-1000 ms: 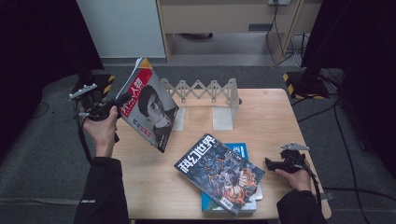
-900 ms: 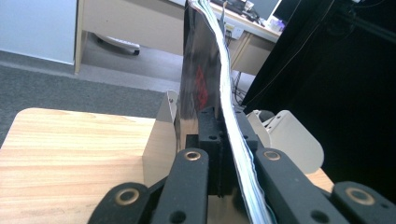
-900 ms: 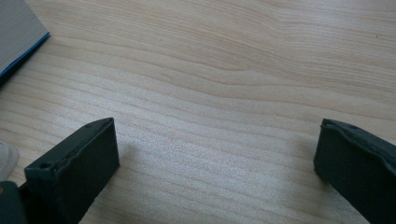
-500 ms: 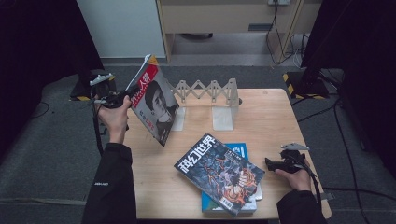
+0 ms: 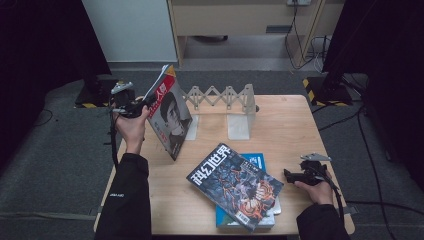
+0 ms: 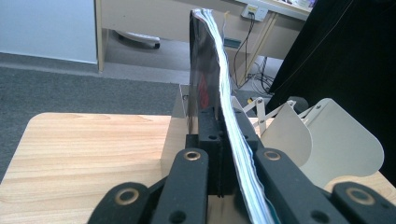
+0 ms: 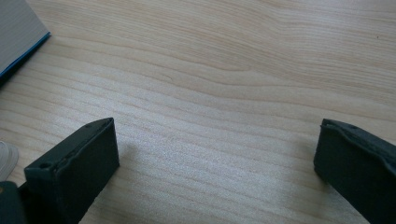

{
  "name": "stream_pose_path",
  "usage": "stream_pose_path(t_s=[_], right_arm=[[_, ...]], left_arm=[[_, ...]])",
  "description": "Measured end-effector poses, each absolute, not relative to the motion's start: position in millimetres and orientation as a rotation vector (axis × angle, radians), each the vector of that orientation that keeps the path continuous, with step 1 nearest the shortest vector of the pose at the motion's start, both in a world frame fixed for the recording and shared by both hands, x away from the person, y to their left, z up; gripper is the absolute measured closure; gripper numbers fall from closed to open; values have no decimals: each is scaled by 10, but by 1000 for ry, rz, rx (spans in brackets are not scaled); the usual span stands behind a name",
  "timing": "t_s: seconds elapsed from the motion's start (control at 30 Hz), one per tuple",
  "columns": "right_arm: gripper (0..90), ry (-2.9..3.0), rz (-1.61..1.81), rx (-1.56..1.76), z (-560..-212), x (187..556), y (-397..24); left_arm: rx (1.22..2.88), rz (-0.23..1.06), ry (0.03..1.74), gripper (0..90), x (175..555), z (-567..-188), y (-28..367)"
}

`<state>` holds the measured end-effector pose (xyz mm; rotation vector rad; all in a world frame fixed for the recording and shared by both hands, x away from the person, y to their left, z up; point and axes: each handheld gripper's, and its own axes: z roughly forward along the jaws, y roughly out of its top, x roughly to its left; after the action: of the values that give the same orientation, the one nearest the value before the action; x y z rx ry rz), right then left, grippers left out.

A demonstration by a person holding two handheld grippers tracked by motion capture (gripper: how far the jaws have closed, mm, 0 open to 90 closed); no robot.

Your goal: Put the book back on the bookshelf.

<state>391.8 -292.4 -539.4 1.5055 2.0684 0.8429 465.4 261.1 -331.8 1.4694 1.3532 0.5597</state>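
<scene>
A magazine with a portrait cover (image 5: 170, 117) stands nearly upright over the table's left edge, its lower corner down by the wood. My left gripper (image 5: 145, 102) is shut on its upper edge. In the left gripper view the page edges of the magazine (image 6: 210, 70) run straight up between the jaws of the left gripper (image 6: 224, 130). Just beyond it is a white accordion rack (image 5: 225, 97) with upright dividers (image 6: 327, 140). My right gripper (image 5: 290, 175) rests open near the table's right front, and the wood shows between the jaws of the right gripper (image 7: 215, 158).
A dark science-fiction magazine (image 5: 235, 185) lies at the front centre on top of a blue book (image 5: 252, 160). The wooden table (image 5: 285, 130) is ringed by grey carpet, with black curtains at both sides. A corner of a blue-edged book (image 7: 18, 28) shows at the upper left.
My left hand has carried the magazine to the right, toward the rack, and stood it more upright. The right hand has stayed where it was.
</scene>
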Motion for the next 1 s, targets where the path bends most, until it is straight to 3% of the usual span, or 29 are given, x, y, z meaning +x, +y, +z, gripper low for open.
stream_pose_path(t_s=[0.37, 0.5, 0.63, 0.77, 1.0], right_arm=[[2, 2066, 843, 1508, -5394, 3916, -2920], [2, 2066, 844, 1511, -5393, 3916, -2919], [2, 2066, 844, 1512, -5393, 3916, -2919], [2, 2065, 844, 1512, -5393, 3916, -2919], [2, 2063, 844, 1511, -5393, 3919, -2919]], left_arm=[[1560, 484, 1330, 821, 4581, -3310, 2552], [1579, 461, 1339, 769, 4610, -3293, 2526], [1599, 442, 1350, 784, 4652, -3287, 2485], [1632, 549, 1355, 855, 4651, -3262, 2407], [1561, 654, 1373, 861, 4691, -3242, 2384]])
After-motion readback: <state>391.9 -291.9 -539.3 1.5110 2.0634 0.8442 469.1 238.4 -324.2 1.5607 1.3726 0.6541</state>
